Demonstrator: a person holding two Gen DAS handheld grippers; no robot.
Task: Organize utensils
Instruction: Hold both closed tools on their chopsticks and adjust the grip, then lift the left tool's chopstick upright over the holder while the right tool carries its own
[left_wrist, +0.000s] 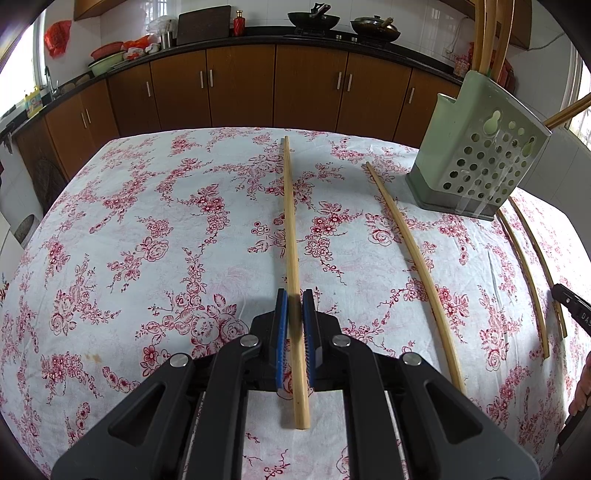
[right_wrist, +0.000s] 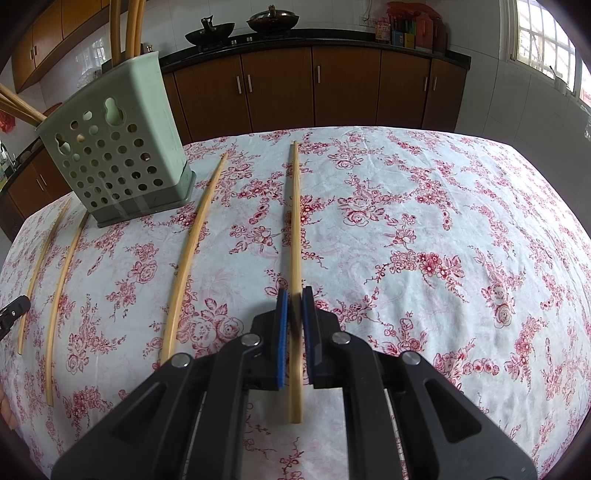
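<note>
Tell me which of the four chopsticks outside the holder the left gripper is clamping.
The leftmost chopstick, running between the blue pads of the left gripper; the other three lie further right, toward the green holder.

your right gripper (right_wrist: 294, 314) is clamping a chopstick (right_wrist: 295, 229) lying on the floral tablecloth (right_wrist: 424, 229), with the green holder (right_wrist: 122, 155) standing far left.
</note>
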